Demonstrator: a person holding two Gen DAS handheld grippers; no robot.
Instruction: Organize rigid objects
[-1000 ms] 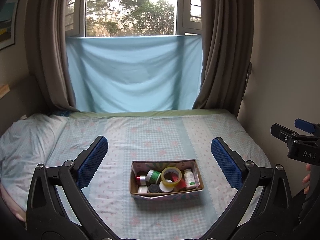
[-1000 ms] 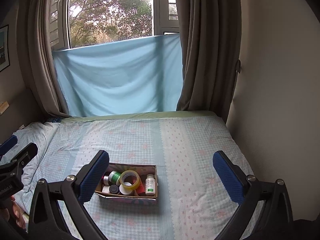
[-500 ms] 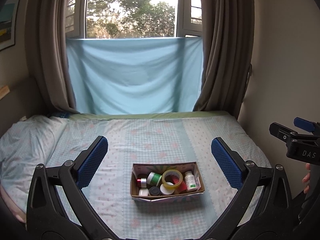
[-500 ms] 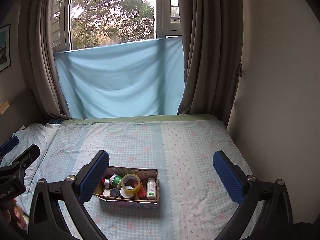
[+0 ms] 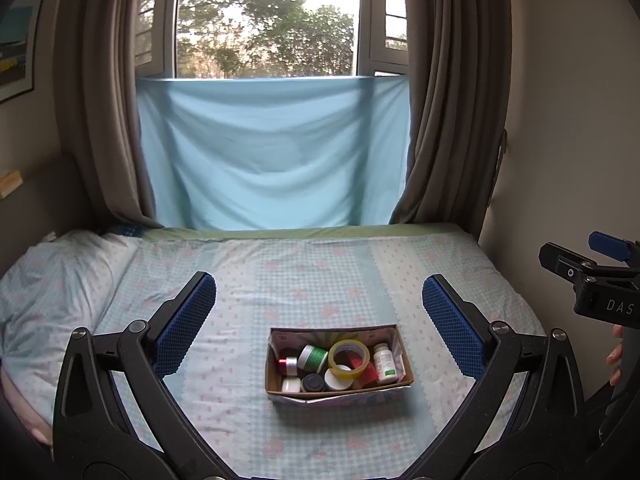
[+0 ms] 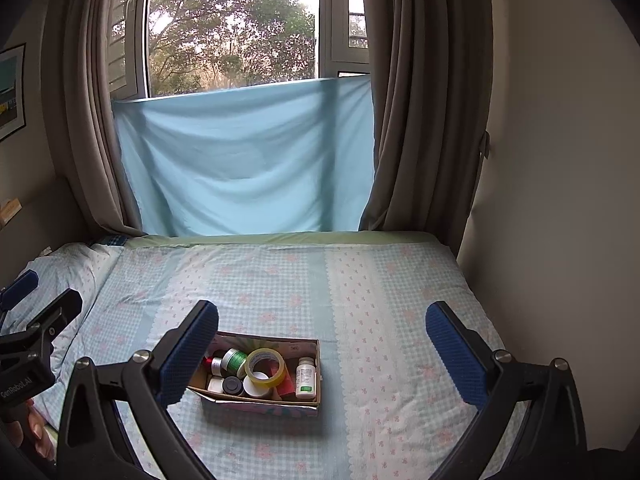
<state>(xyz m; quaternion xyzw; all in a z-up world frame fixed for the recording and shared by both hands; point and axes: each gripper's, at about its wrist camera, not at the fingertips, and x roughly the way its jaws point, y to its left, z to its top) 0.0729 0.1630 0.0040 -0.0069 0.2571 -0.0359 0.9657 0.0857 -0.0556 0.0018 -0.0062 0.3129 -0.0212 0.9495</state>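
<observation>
A small cardboard box (image 5: 340, 398) (image 6: 264, 406) sits on the bed. It holds a yellow tape roll (image 5: 348, 358) (image 6: 266, 366), a green ribbon spool (image 5: 314, 357) (image 6: 235, 360), a white pill bottle (image 5: 385, 363) (image 6: 306, 378), a red item, a dark lid and white jars. My left gripper (image 5: 319, 320) is open and empty, held above and in front of the box. My right gripper (image 6: 322, 344) is open and empty, with the box by its left finger. Each gripper shows at the edge of the other's view.
The bed (image 5: 320, 272) has a blue checked sheet, with a pillow (image 5: 52, 272) at the left. A wall (image 6: 560, 200) runs along the bed's right side. Curtains and a light blue cloth (image 5: 272, 152) hang at the far end under the window.
Both cameras have risen and pulled back a little, so the box sits lower and smaller in view. Both grippers stay open. The box and its contents have not moved.
</observation>
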